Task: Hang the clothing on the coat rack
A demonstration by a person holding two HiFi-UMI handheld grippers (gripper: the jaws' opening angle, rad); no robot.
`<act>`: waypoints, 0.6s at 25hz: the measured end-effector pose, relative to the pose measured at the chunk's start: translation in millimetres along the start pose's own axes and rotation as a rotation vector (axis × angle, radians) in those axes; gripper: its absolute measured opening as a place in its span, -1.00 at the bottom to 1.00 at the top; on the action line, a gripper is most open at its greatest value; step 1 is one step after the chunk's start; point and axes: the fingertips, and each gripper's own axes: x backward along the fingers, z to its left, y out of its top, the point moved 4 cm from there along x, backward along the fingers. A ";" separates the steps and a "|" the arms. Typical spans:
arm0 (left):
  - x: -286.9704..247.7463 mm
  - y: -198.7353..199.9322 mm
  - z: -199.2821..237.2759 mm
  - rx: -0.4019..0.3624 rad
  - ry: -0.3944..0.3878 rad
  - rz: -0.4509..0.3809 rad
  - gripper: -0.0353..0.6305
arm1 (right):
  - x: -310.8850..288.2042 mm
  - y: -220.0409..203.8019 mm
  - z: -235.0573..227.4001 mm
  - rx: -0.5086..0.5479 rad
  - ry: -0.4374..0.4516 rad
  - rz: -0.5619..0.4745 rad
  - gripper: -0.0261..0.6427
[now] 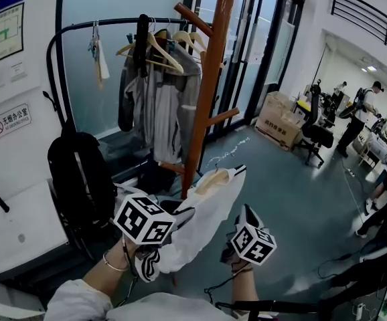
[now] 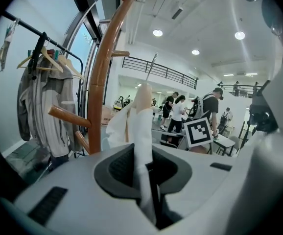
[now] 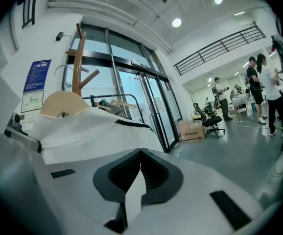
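Grey floor (image 1: 294, 179), glass doors behind. Black rail (image 1: 86, 25) at left carries hung jackets. The wooden coat rack (image 1: 210, 79) stands just right of it. Left gripper (image 2: 144, 165) is clamped on a fold of the white garment (image 1: 210, 212). Right gripper (image 3: 139, 180) pinches another edge. The garment, on a wooden hanger (image 1: 210, 179), is held between them near the rack's trunk, on no peg.
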 end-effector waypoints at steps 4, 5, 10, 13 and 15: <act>5.6 8.2 8.5 0.014 0.007 -0.006 -0.71 | -0.8 9.1 8.0 0.006 0.024 -0.012 -0.85; 6.4 10.1 9.2 0.018 0.006 -0.007 -0.71 | -0.5 11.5 9.3 0.010 0.029 -0.016 -0.85; 13.4 21.3 7.9 -0.007 0.005 -0.017 -0.71 | -0.8 21.1 16.2 0.023 0.054 -0.034 -0.85; 19.1 28.1 7.0 -0.021 0.009 -0.025 -0.71 | -1.3 27.1 22.9 0.031 0.068 -0.047 -0.85; 22.8 32.4 7.7 -0.021 0.013 -0.031 -0.71 | -1.0 30.8 27.1 0.037 0.080 -0.049 -0.85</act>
